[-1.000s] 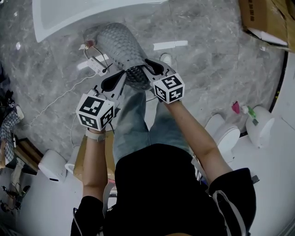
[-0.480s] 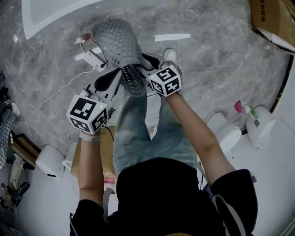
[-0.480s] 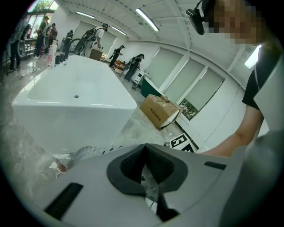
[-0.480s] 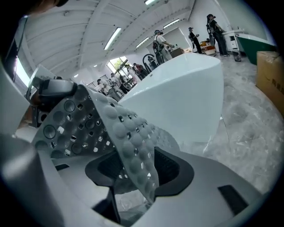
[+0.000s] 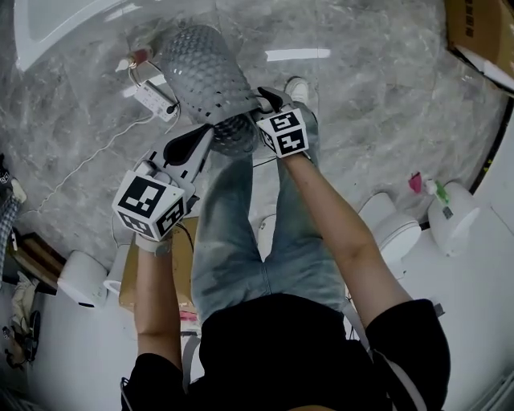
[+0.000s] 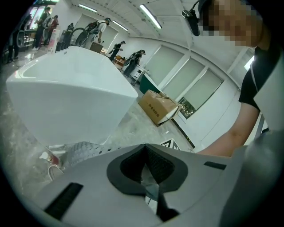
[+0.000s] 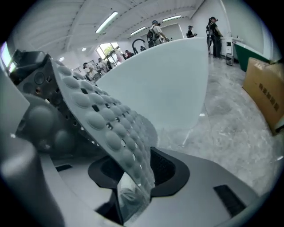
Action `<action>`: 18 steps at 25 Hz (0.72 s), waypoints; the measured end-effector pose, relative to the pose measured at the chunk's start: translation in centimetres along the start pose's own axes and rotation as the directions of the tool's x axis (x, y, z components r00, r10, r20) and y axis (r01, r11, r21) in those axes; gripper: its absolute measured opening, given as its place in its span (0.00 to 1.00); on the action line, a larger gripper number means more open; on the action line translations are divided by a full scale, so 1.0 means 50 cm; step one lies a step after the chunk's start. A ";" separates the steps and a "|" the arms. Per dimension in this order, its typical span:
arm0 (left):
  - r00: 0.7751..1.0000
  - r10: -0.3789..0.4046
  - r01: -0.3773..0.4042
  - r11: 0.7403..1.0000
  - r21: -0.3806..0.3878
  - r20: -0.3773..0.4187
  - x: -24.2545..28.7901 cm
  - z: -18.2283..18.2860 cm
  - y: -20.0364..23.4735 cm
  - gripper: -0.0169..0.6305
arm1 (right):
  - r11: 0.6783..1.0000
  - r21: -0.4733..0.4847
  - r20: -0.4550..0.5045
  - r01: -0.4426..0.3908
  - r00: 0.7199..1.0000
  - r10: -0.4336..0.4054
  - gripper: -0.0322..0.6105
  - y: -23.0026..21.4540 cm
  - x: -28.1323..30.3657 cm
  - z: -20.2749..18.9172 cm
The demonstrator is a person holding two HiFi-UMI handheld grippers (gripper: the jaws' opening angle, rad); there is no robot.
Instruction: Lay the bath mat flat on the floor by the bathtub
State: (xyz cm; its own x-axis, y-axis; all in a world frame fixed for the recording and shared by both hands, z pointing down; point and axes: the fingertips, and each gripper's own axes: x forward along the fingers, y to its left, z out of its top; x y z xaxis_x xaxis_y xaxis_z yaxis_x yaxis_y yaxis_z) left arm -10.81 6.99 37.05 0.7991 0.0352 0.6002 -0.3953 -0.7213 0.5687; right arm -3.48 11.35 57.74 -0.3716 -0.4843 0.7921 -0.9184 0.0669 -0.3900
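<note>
The grey bath mat [image 5: 205, 76], studded with bumps and holes, hangs in front of the person's legs over the marble floor beside the white bathtub [image 5: 48, 24]. My left gripper [image 5: 210, 136] is shut on the mat's near edge; in the left gripper view its jaws [image 6: 146, 163] are closed, with the mat [image 6: 82, 151] trailing off to the left. My right gripper [image 5: 259, 108] is at the same edge. In the right gripper view the mat [image 7: 102, 119] runs between that gripper's [image 7: 135, 179] jaws, which have just been closing and still stand apart.
A white power strip [image 5: 152, 96] with its cable lies on the floor under the mat's left side, with a small bottle [image 5: 136, 58] beside it. A cardboard box [image 5: 478, 32] sits at the top right. A toilet [image 5: 393, 233] and a white bin [image 5: 454, 213] stand to the right.
Both grippers have sunk toward the floor with the mat. The right one has dropped further, and its marker cube looks smaller.
</note>
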 end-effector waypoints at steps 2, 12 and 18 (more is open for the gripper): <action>1.000 0.002 -0.002 1.000 -0.019 -0.007 0.013 -0.012 0.018 0.05 | 0.997 0.001 -0.006 0.075 0.997 -0.075 0.20 -0.045 -0.003 -0.005; 0.997 0.049 -0.053 0.997 -0.059 -0.066 0.096 -0.077 0.130 0.05 | 0.976 -0.106 -0.063 0.190 0.978 -0.197 0.13 -0.182 -0.053 0.030; 0.989 0.087 -0.083 0.996 0.039 -0.117 0.153 -0.084 0.188 0.05 | 0.955 -0.206 -0.087 0.215 0.968 -0.237 0.13 -0.238 -0.074 0.102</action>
State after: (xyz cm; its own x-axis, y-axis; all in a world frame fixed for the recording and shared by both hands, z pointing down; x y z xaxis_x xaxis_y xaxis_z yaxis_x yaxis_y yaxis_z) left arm -10.32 3.40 49.34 0.7032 0.0525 0.7091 -0.4427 -0.7481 0.4944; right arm 9.54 7.90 57.05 -0.1542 -0.4083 0.8997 -0.9846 0.1396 -0.1053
